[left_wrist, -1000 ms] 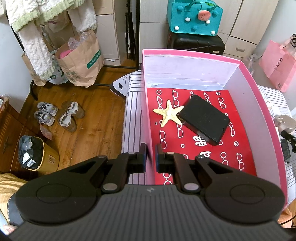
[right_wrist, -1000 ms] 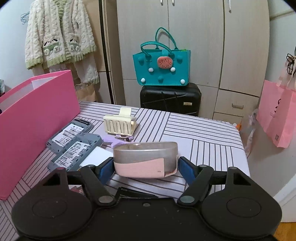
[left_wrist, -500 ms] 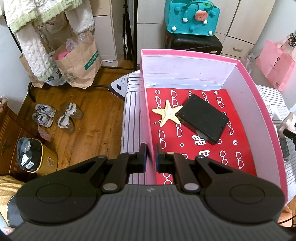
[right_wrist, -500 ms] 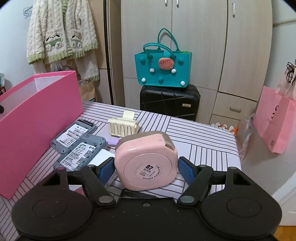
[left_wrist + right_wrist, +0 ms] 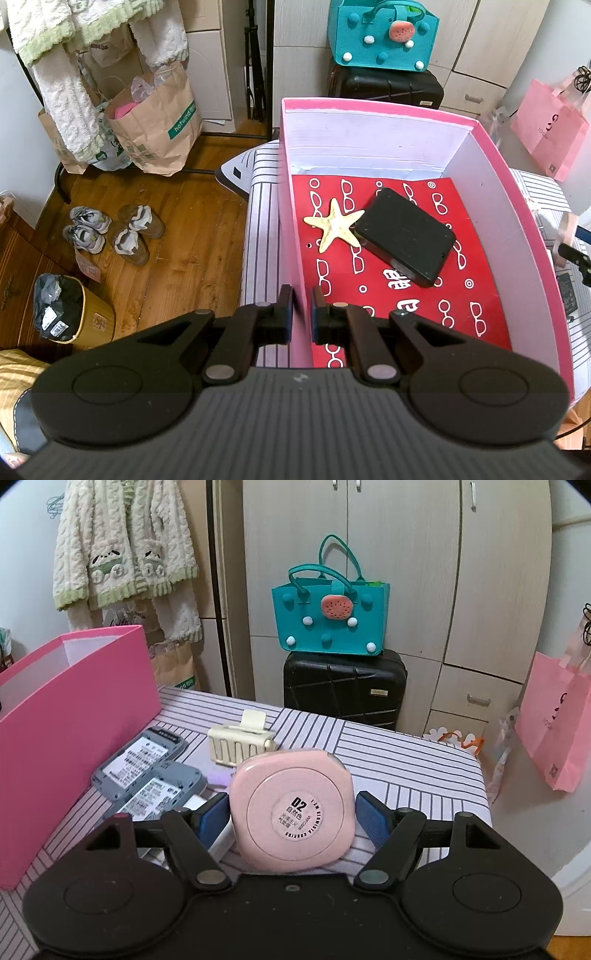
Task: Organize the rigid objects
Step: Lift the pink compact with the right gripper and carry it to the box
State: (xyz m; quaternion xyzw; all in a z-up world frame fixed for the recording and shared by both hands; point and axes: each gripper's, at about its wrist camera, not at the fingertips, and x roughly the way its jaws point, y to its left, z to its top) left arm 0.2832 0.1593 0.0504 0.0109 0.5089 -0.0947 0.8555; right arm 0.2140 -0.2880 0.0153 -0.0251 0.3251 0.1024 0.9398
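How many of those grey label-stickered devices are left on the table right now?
2. One grey device lies nearer the pink box; the other grey device lies beside it, closer to the right gripper. More may be hidden behind the gripper.

Striped table cover (image 5: 406,753) bore a pink box (image 5: 74,716) at the left edge. Just beside the box lay two grey devices (image 5: 147,775), labels up, touching each other. Near them stood a cream hair claw (image 5: 240,744). Wooden floor (image 5: 184,229) carried shoes (image 5: 114,232) and a bin (image 5: 70,314).
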